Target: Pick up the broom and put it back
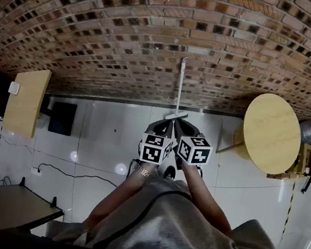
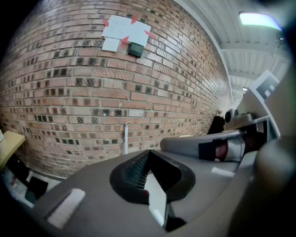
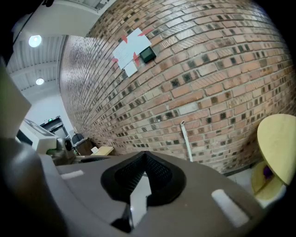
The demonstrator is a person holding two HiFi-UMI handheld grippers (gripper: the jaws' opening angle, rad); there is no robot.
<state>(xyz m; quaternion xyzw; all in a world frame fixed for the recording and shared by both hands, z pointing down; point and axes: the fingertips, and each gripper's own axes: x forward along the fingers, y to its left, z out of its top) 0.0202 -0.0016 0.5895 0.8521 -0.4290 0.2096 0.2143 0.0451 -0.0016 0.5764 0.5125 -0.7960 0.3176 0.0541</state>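
Ahead, the red-brown brick wall (image 1: 160, 27) meets a glossy white tiled floor (image 1: 106, 136), with a round pale wooden table (image 1: 272, 132) to the right. The slim white-handled broom (image 1: 180, 86) stands upright against the wall, apart from both tools. The left tool (image 2: 148, 152) and right tool (image 3: 144, 156) are clenched on nothing. For a sound grasp, one tool should probably open wide and close squarely around the handle.

Brick wall (image 1: 159, 33) with taped papers (image 2: 125, 31); white tiled floor (image 1: 100, 135). Round wooden table (image 1: 272, 133) right, rectangular wooden table (image 1: 26, 100) left. Ceiling light (image 2: 257, 19) lit.
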